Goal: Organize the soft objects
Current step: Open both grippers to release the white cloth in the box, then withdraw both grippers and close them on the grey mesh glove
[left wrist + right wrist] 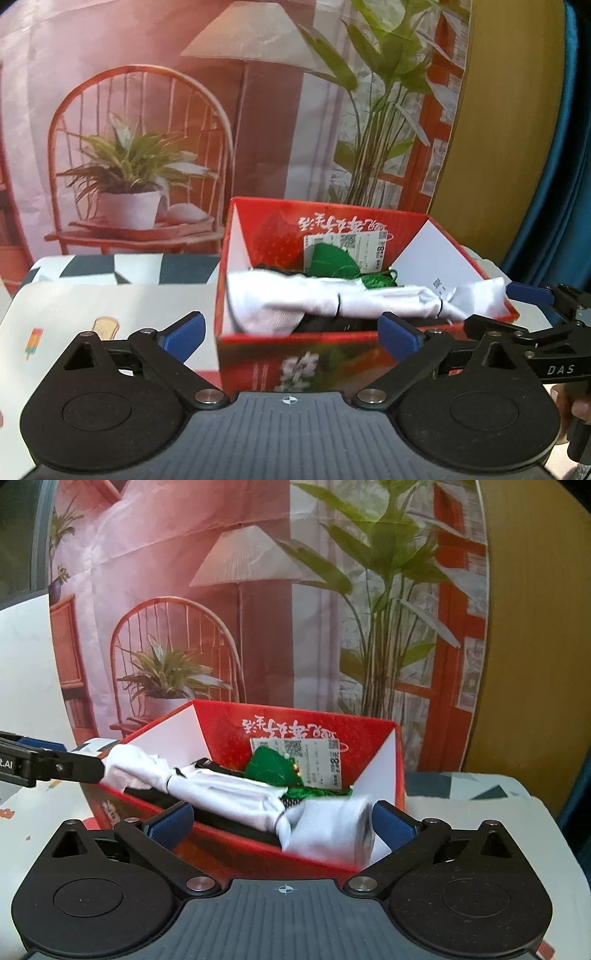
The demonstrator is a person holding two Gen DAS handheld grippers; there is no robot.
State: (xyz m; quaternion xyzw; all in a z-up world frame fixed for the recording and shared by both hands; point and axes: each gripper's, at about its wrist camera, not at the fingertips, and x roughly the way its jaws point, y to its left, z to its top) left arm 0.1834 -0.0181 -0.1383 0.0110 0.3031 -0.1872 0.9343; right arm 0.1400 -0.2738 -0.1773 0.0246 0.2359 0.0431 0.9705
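Red box (pixel 255 354): sitting on the patterned table (pixel 74 302), open-topped.
White cloth bundle (pixel 332 302): lying across the red box's top, its ends drooping over both side rims.
Green pouch (pixel 334 260): resting inside the red box, behind the bundle.
Left gripper (pixel 291 334): standing wide at the box's near wall, gripping nothing.
Right gripper (pixel 282 821): spreading wide at the box's near rim, pads off the bundle.

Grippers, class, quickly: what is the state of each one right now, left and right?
Left gripper: open, holding nothing; the white cloth lies in the red box ahead of it.
Right gripper: open, holding nothing.
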